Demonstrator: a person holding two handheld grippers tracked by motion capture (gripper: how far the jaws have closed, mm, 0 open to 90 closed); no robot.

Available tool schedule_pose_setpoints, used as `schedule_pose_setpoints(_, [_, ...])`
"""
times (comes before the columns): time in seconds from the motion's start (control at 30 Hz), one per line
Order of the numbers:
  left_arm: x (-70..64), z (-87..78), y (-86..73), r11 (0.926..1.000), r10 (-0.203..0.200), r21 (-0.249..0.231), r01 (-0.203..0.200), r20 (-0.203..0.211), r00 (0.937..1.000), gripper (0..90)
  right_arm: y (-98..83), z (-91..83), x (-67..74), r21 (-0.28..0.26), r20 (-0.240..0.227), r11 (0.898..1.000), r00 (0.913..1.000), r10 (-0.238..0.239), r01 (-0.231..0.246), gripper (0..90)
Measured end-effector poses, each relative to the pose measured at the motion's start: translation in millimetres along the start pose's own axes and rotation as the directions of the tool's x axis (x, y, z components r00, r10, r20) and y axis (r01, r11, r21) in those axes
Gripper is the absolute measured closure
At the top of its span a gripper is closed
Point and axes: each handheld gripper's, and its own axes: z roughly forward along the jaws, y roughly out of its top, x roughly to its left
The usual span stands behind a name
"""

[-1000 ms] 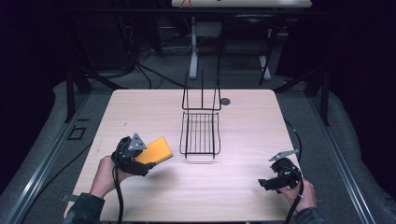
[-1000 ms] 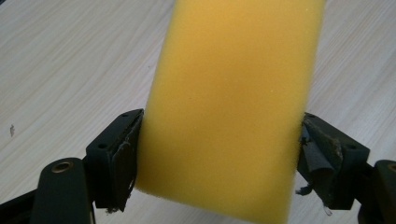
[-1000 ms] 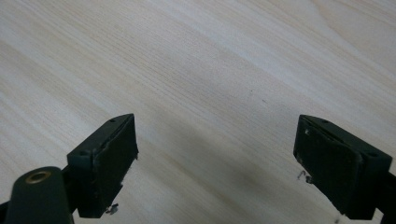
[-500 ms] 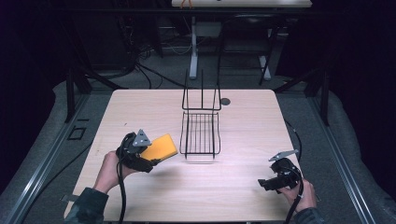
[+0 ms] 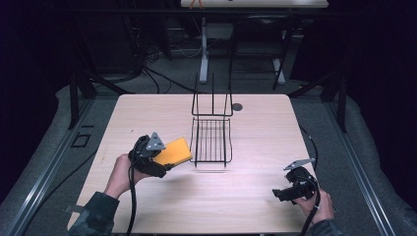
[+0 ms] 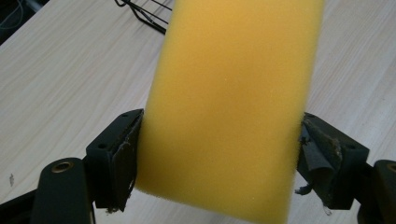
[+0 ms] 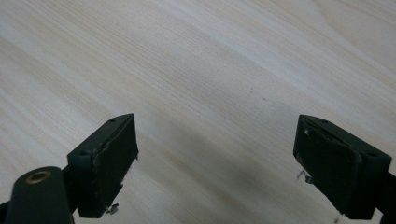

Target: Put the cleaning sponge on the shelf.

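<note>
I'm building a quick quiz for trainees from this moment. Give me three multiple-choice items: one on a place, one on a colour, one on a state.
1. Where does the wire rack stand?
A. around the table's middle
B. on the floor
C. at the near right corner

2. What colour is the sponge?
A. blue
B. yellow-orange
C. white

3. How are the right gripper's jaws?
A. shut on the sponge
B. shut on the rack
C. open, with nothing between them

Answers: 1 A, the high view shows it mid-table; 2 B, seen between the left gripper's jaws; 3 C, bare wood shows between them.
</note>
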Motion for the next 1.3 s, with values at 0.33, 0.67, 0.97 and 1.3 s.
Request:
schedule_pose_setpoints(0.33, [1.6, 2.2, 13.0, 0.9995, 0.028, -0.012, -0.028, -0.013, 0.9995, 22.4, 0.3, 0.0, 1.1, 0.000, -0.006, 1.000, 1.0000, -0.001, 0.001, 13.2])
schedule_pose_setpoints(0.67, [6.2, 5.8, 25.8, 0.9988, 0.048, -0.011, -0.048, -0.015, 0.9987, 22.4, -0.2, -1.0, 2.1, -0.010, -0.004, 1.000, 1.0000, -0.004, 0.004, 13.3])
schedule_pose_setpoints(0.97, [8.8, 14.1, 41.1, 0.9974, 0.066, -0.027, -0.066, -0.015, 0.9977, 22.5, -0.3, -2.1, 2.7, -0.003, -0.003, 1.000, 1.0000, -0.005, 0.005, 13.3])
schedule_pose_setpoints(1.3, [12.3, 32.1, 54.8, 0.9976, 0.053, -0.047, -0.052, 0.015, 0.9985, 22.4, -0.8, -1.0, 2.7, -0.006, 0.000, 1.000, 1.0000, -0.007, 0.007, 13.4])
